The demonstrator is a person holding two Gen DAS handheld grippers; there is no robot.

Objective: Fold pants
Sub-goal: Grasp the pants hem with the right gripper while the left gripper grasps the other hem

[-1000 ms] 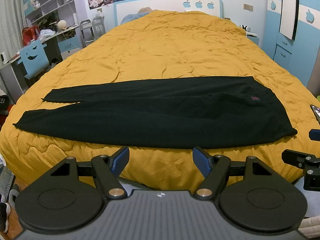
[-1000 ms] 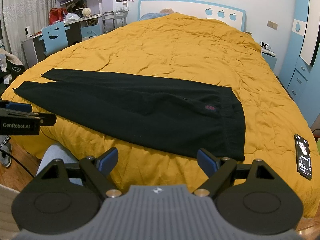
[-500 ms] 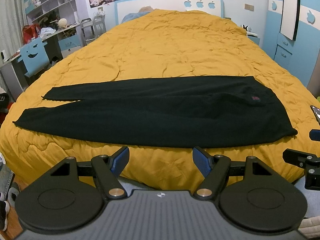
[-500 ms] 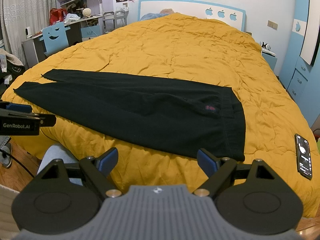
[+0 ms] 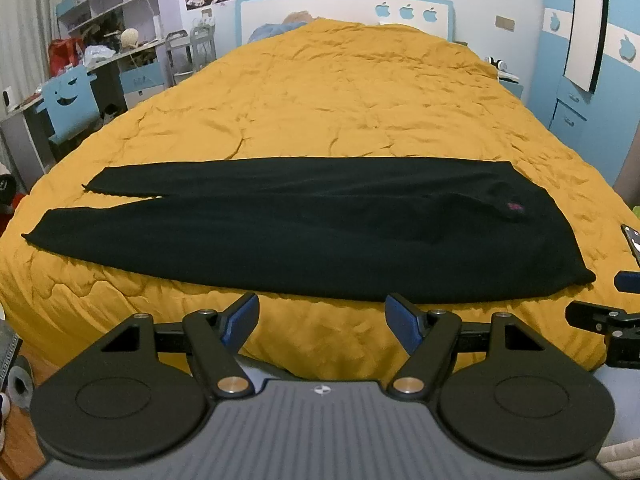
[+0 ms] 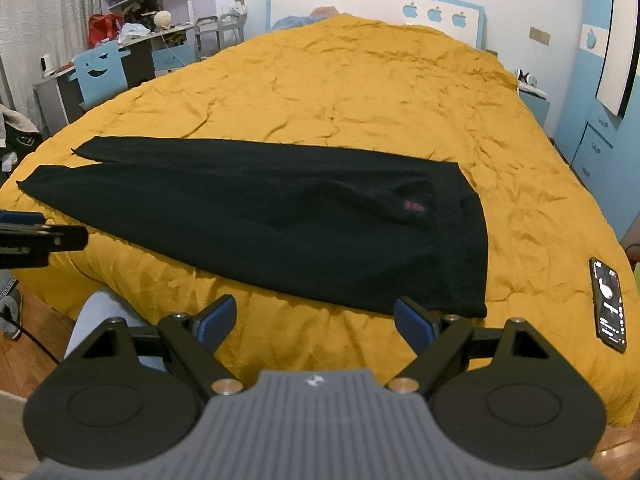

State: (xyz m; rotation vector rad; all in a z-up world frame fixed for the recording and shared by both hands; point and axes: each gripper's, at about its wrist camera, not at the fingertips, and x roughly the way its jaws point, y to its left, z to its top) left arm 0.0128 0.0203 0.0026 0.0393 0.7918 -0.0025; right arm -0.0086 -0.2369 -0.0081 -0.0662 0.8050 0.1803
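Black pants [image 5: 304,228] lie flat across the near part of a yellow-quilted bed [image 5: 352,92], waistband to the right, legs to the left, the two leg ends slightly apart. A small red logo [image 5: 515,207] sits near the waistband. My left gripper [image 5: 322,312] is open and empty, short of the pants' near edge. My right gripper [image 6: 314,314] is open and empty, near the waistband's front corner; the pants [image 6: 280,216] spread ahead and to the left of it.
A phone [image 6: 609,304] lies on the quilt right of the waistband. A desk with a blue chair [image 5: 70,100] stands left of the bed, blue cabinets [image 5: 580,112] to the right. Wooden floor [image 6: 36,336] runs along the near bed edge.
Both grippers have moved slightly forward and up toward the pants. The pants have not moved.
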